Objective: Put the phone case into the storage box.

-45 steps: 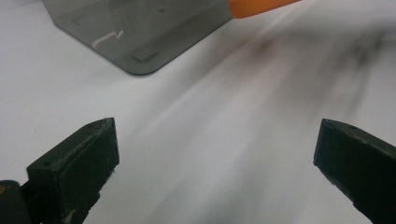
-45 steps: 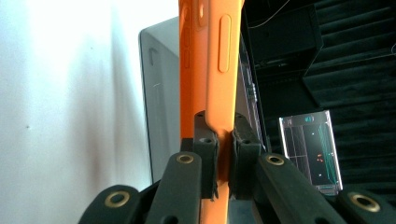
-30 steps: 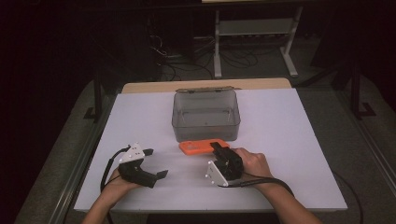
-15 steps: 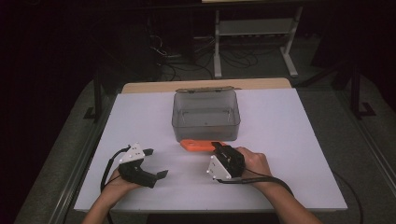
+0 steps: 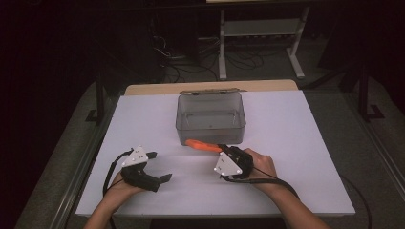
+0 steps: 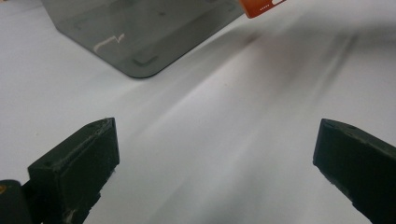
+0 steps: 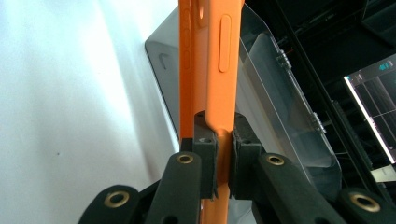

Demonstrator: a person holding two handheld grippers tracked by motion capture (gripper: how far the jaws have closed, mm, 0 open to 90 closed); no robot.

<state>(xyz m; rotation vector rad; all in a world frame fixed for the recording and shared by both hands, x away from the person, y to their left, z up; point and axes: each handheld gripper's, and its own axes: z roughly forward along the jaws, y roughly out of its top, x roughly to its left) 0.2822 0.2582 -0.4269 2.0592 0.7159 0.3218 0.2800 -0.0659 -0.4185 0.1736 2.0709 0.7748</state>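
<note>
The orange phone case (image 5: 201, 145) is clamped edge-on between the jaws of the right tool (image 5: 223, 149), which grips it near one end; in the right gripper view the case (image 7: 211, 70) stands as a narrow slab rising from the pinched pads, its side buttons facing the camera. In the high view the case juts left from the tool, lifted just off the white tabletop (image 5: 296, 143), its far end lying just in front of the near wall of the grey translucent box (image 5: 210, 119). Whether it touches that wall cannot be told. The box sits open near the middle of the tabletop toward the far edge, its lid (image 7: 285, 107) hinged back behind it.

The left tool (image 5: 159, 166) rests low at the near left, its jaws spread wide with nothing between them; its own view shows bare tabletop (image 6: 224, 140) between the two pads, the box corner (image 6: 140, 42) ahead and the tip of the case (image 6: 261, 7) at the top edge.

Broad open surface lies left and right of the box and between the two hands. Beyond the tabletop's far edge a wooden strip (image 5: 210, 87) shows, then dark floor with cables (image 5: 191, 62).
</note>
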